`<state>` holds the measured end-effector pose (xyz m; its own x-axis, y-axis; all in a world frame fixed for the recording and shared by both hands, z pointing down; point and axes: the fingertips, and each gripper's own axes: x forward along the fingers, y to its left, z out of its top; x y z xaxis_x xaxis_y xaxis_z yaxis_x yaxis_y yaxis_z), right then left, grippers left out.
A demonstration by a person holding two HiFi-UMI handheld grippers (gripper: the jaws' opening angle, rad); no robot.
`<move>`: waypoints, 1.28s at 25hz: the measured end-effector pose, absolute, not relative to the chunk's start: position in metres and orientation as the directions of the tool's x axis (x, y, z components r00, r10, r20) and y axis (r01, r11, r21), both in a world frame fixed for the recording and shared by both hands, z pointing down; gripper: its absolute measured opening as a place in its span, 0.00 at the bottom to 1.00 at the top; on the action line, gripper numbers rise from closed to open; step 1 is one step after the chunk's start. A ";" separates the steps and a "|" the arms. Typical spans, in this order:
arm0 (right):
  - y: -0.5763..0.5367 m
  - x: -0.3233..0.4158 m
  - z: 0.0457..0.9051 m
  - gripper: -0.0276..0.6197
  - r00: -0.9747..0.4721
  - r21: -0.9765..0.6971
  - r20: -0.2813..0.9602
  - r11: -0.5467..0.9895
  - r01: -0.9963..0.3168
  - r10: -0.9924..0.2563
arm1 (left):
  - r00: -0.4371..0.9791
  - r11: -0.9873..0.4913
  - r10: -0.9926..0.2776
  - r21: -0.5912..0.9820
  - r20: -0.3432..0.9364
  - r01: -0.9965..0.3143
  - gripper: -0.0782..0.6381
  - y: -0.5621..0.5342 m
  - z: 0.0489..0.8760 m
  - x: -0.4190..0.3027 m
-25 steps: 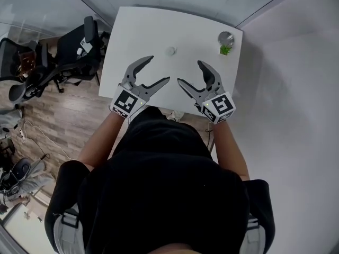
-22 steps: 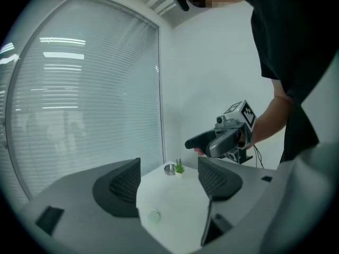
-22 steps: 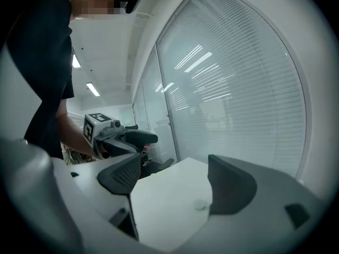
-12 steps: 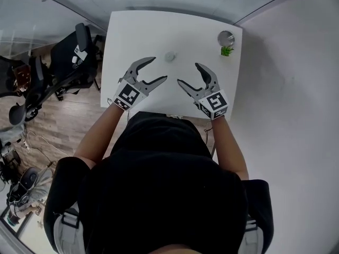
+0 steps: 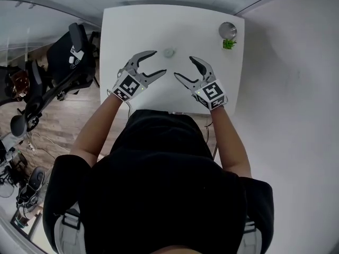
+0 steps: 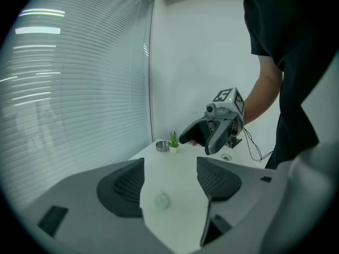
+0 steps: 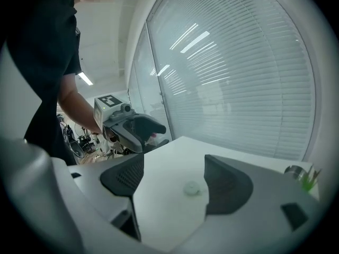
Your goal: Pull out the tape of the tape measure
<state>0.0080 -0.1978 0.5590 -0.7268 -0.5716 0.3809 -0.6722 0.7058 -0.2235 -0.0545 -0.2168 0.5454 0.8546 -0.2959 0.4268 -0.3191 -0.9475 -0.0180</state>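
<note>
A small round pale tape measure [image 5: 169,52] lies on the white table [image 5: 127,25], a little beyond and between both grippers. My left gripper [image 5: 157,62] is open just left of it, and its jaws have narrowed a little with nothing between them. My right gripper [image 5: 184,67] is open just right of it, its jaws also having just been closing on nothing. In the left gripper view the tape measure [image 6: 161,200] lies on the table ahead of my left gripper [image 6: 169,181]. The right gripper view shows the tape measure [image 7: 191,188] ahead of my right gripper [image 7: 172,181].
A round metal dish [image 5: 226,30] and a small green plant [image 5: 229,44] stand at the table's far right corner. Black office chairs [image 5: 69,52] stand on the wooden floor left of the table. A glass wall with blinds [image 7: 238,62] runs behind the table.
Both grippers have moved forward and down over the table, closer to the tape measure, and their jaws have narrowed slightly. The tape measure has not moved.
</note>
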 end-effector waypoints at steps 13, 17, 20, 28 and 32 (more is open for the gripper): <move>-0.211 0.004 0.623 0.52 -0.702 -0.276 0.464 0.665 -0.694 -0.540 | 0.835 -0.974 -0.192 0.003 0.516 -0.226 0.56 -0.240 0.605 -0.054; -0.214 0.008 0.640 0.51 -0.689 -0.295 0.488 0.642 -0.708 -0.535 | 0.828 -0.979 -0.177 -0.010 0.533 -0.202 0.56 -0.246 0.622 -0.048; -0.217 0.011 0.653 0.51 -0.678 -0.299 0.507 0.629 -0.718 -0.533 | 0.823 -0.985 -0.148 -0.006 0.548 -0.174 0.56 -0.248 0.635 -0.043; -0.225 0.007 0.674 0.49 -0.669 -0.295 0.535 0.628 -0.720 -0.516 | 0.796 -0.994 -0.083 0.011 0.599 -0.112 0.56 -0.254 0.675 -0.039; -0.228 0.003 0.683 0.49 -0.673 -0.298 0.540 0.633 -0.714 -0.505 | 0.784 -0.996 -0.055 0.024 0.619 -0.089 0.56 -0.257 0.692 -0.038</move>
